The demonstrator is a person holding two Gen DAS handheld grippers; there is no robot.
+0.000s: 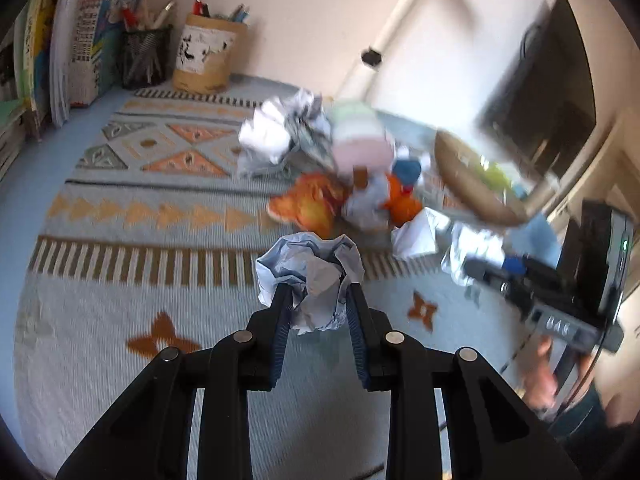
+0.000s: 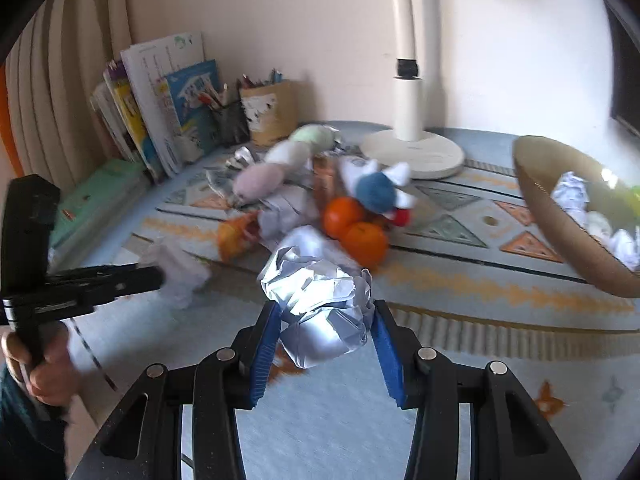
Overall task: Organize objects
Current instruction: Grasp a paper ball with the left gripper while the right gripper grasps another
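Blurred by motion: heap of crumpled paper and soft toys (image 1: 320,160). Bowl (image 2: 560,240) cut off by the right edge. Book covers (image 2: 172,96) too small to be read.

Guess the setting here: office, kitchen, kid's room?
Probably a home study desk, maybe a child's. Upright books lean on the wall beside pencil holders, a white desk lamp stands at the back, and a plush toy lies among crumpled paper on a patterned cloth.

R tool (image 2: 325,312) w/ paper wad (image 2: 320,300)
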